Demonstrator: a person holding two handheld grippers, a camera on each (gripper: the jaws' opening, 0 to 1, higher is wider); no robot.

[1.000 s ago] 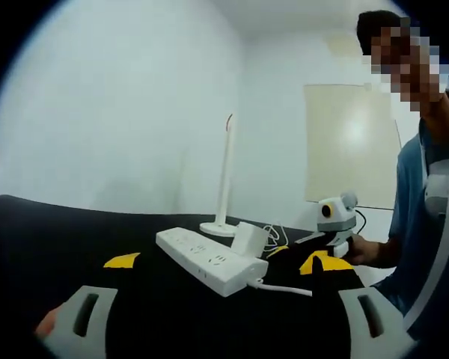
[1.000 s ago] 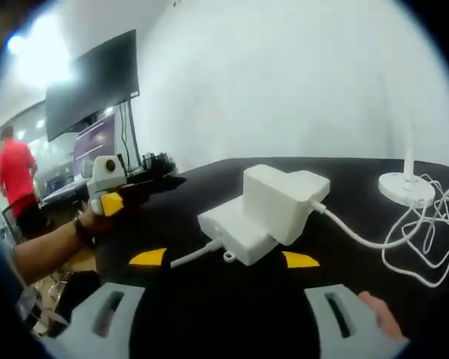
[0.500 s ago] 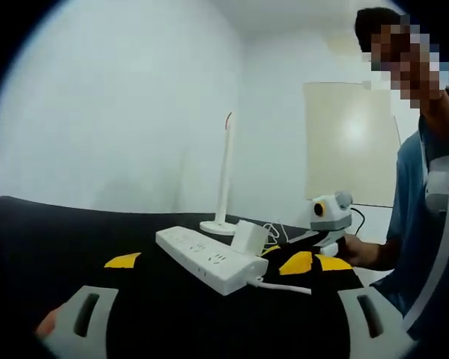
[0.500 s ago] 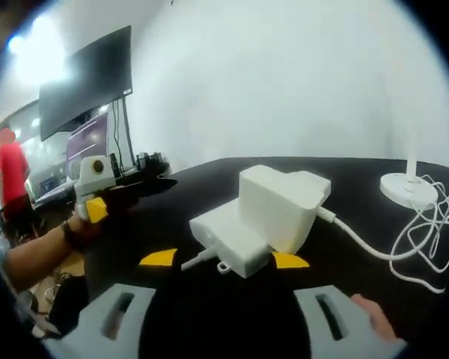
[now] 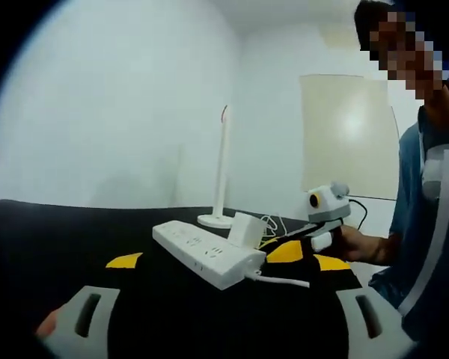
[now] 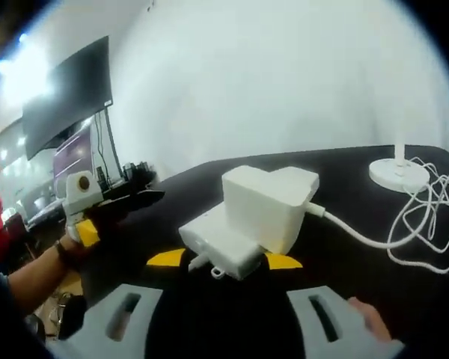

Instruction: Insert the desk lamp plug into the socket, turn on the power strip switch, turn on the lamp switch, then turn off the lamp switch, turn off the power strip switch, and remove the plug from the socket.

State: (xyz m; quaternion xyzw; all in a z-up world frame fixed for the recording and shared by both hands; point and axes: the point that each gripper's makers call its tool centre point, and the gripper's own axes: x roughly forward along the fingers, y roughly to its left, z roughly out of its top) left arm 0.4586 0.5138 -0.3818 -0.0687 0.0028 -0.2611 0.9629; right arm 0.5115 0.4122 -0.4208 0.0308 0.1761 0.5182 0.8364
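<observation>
Since a second ago the right gripper (image 5: 323,224) has slid in closer to the power strip (image 5: 207,256), so in the right gripper view the plug adapter (image 6: 267,206) sits bigger and nearer the middle, and the left gripper (image 6: 90,206) has drifted lower on its side. Plug looks already seated in the end socket of the strip, cord (image 6: 367,238) trailing off to the lamp base (image 6: 398,174), lamp stem (image 5: 221,166) upright behind. Both sets of jaws stand wide open, holding nothing. My guess is the step in hand is either the strip switch or pulling the plug, can't tell which from here, and I can't make out the switch at all. If it's the pull, I'd pin the strip with the left and grab the adapter square on its flat sides, then lift straight out, no twisting. Room-wise the black worktop (image 5: 52,239) has lots of open space on the left side, but the loose cord coils by the lamp base are a snag risk, and the worktop edge runs close by the person's side
</observation>
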